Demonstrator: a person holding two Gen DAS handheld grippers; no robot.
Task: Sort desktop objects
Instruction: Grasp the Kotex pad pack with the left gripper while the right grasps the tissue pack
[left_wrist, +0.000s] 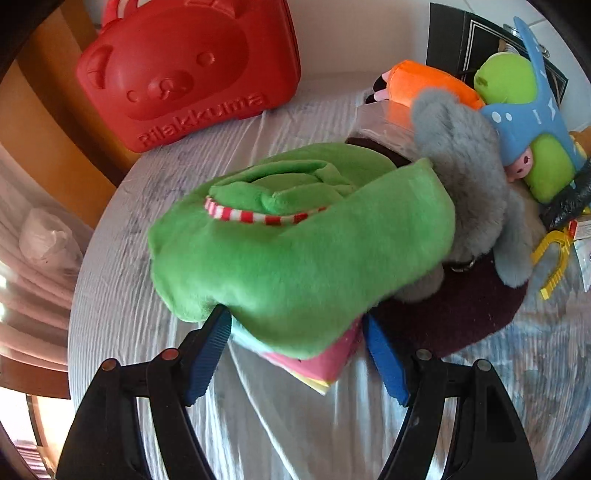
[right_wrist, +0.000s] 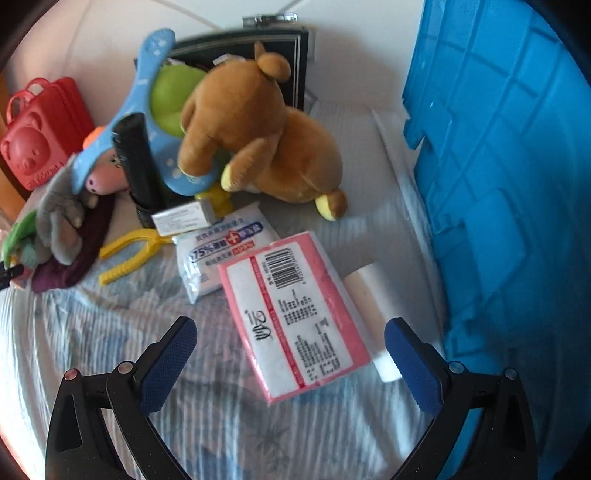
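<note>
Blue ribbed pads of the left gripper (left_wrist: 297, 354) stand apart on either side of the near end of one green plush toy with a red-and-white striped band (left_wrist: 295, 243); whether they press on it cannot be told. Under that end shows one pink-and-yellow soft piece (left_wrist: 328, 363). Everything lies on a table under a clear plastic-covered cloth (left_wrist: 280, 417).

Counted from the left wrist view: one red moulded bear-face case (left_wrist: 188, 70) at the far left edge, one grey fluffy plush (left_wrist: 469, 177) on one dark maroon round mat (left_wrist: 454, 317), one orange plush (left_wrist: 432, 83), one blue-and-green plush doll (left_wrist: 535, 129), one yellow plastic fork-shaped clip (left_wrist: 554, 258).

In the right wrist view, the right gripper (right_wrist: 291, 363) hangs wide open, tilted steeply down over one pink-edged flat packet with a barcode (right_wrist: 291, 317), pads clear of it on both sides. Touching the packet's right side lies one white block (right_wrist: 373, 291). Beyond it: one white wet-wipe pack with blue print (right_wrist: 225, 254), one small silver box (right_wrist: 183, 218), one brown teddy bear (right_wrist: 266, 133), one black cylinder (right_wrist: 136, 162), one black framed board (right_wrist: 280, 51) at the far edge. One blue ribbed plastic crate (right_wrist: 509, 147) fills the right edge.
</note>
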